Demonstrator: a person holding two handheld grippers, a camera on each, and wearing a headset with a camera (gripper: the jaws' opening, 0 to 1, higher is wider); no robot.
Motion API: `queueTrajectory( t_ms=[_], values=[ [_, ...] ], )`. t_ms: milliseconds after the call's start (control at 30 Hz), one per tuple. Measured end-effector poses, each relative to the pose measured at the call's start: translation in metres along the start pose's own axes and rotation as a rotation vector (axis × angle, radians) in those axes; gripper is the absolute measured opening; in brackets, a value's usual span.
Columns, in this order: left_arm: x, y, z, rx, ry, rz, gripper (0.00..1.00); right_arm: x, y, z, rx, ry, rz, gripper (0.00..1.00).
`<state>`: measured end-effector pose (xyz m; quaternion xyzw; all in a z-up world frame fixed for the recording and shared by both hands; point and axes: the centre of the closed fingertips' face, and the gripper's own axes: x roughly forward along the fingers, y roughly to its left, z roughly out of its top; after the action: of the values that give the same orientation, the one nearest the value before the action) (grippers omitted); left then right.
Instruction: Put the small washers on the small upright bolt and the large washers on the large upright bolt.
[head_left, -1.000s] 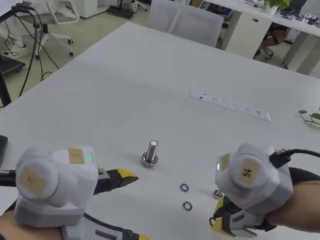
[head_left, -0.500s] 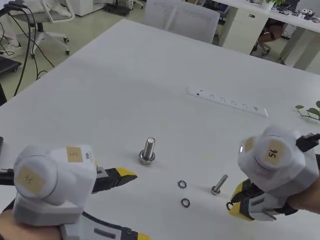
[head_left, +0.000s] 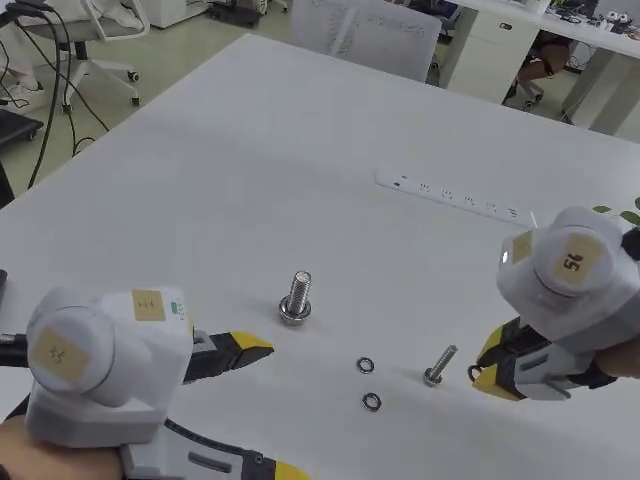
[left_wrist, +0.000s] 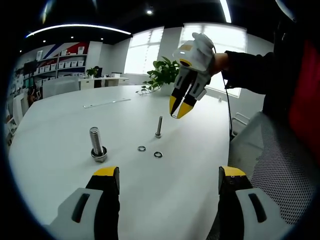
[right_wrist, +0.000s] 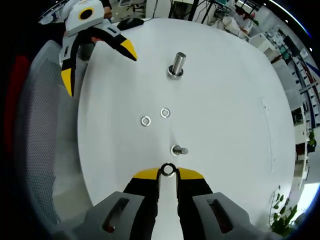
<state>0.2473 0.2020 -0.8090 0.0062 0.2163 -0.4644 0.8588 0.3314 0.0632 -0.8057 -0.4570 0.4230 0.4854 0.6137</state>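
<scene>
Two loose washers (head_left: 365, 365) (head_left: 371, 402) lie between the large bolt (head_left: 298, 298) and small bolt (head_left: 438, 366); right gripper (left_wrist: 178, 111) pinches a third washer (right_wrist: 168, 170), left gripper (left_wrist: 168, 172) gapes

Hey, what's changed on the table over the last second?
The right claw lifted up and to the right, away from the small bolt, uncovering it; it grips a washer at its tips. The left claw, the large bolt and the two loose washers stayed put.
</scene>
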Motion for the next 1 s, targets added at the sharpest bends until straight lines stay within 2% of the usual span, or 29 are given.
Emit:
queueTrajectory(
  t_ms=[400, 1000],
  values=[
    [-0.001, 0.001, -0.001, -0.003, -0.002, 0.002, 0.81, -0.001, -0.016, 0.016, -0.036, -0.002, -0.016, 0.14],
    [-0.001, 0.005, -0.006, -0.015, 0.004, 0.008, 0.81, 0.014, -0.016, 0.019, -0.074, 0.029, 0.025, 0.14]
  ],
)
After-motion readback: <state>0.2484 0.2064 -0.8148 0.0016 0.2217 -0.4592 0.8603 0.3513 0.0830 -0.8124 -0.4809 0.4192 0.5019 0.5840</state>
